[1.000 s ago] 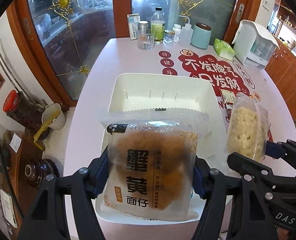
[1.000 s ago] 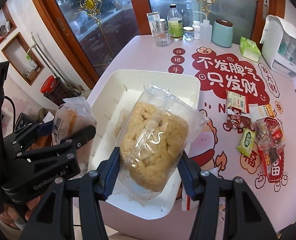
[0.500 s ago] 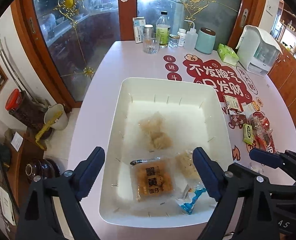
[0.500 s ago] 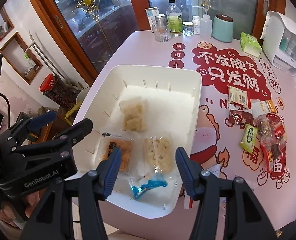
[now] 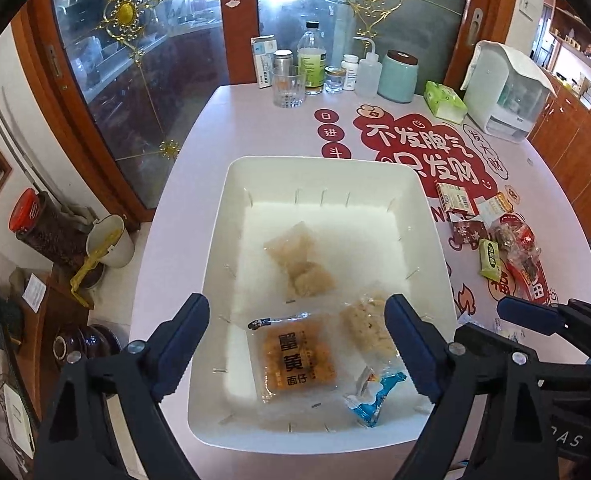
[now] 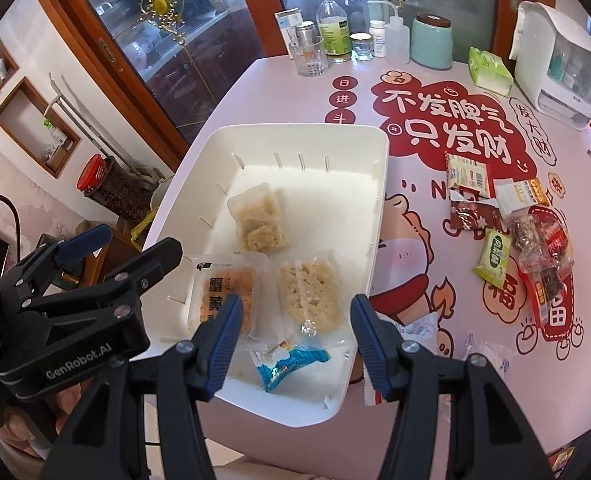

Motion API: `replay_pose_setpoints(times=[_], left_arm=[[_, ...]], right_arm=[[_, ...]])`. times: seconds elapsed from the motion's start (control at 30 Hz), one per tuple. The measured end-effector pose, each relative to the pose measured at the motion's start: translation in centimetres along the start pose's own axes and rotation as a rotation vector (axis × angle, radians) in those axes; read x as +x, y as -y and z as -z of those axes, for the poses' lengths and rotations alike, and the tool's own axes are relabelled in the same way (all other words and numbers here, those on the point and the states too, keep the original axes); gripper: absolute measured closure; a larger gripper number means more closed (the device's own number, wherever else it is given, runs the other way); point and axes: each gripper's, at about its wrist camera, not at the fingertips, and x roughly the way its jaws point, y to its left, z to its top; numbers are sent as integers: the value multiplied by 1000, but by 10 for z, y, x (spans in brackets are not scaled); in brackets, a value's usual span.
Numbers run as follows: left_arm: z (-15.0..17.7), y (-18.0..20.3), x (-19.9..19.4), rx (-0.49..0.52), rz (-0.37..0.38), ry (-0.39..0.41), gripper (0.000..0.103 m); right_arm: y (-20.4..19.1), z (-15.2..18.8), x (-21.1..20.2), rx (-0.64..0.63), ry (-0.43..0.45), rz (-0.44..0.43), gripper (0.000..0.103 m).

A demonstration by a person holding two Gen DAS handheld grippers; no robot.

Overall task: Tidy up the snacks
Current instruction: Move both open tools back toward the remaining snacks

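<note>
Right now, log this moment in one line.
left gripper: open, empty | right gripper: open, empty | white bin: four snack packs | loose snacks: on table

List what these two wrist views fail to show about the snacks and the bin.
- Orange noodle packet: right wrist view, lower end hidden behind a finger of the right gripper.
- White bin: left wrist view, near corners covered by the left gripper.
- Loose snack pile on the table: labels too small to read.
- Wrapper beside the bin: mostly hidden, kind unclear.

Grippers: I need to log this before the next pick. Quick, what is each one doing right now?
Left gripper: open, holding nothing, above the white bin.
Right gripper: open, holding nothing, over the same bin.
</note>
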Motion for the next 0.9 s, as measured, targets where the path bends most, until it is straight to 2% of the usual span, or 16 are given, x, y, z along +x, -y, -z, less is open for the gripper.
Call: replay_pose_setpoints(times=[0.53,0.77,0.9], left_arm=[[-4,44,-3,109,49,-2,14],[-5,97,-2,286,61,18,13],[-2,133,5,433,100,7,13]], right_arm=[[40,12,-17,114,37,-15,46],[88,21,-30,226,75,-21,47],[130,34,-35,315,85,9,47]])
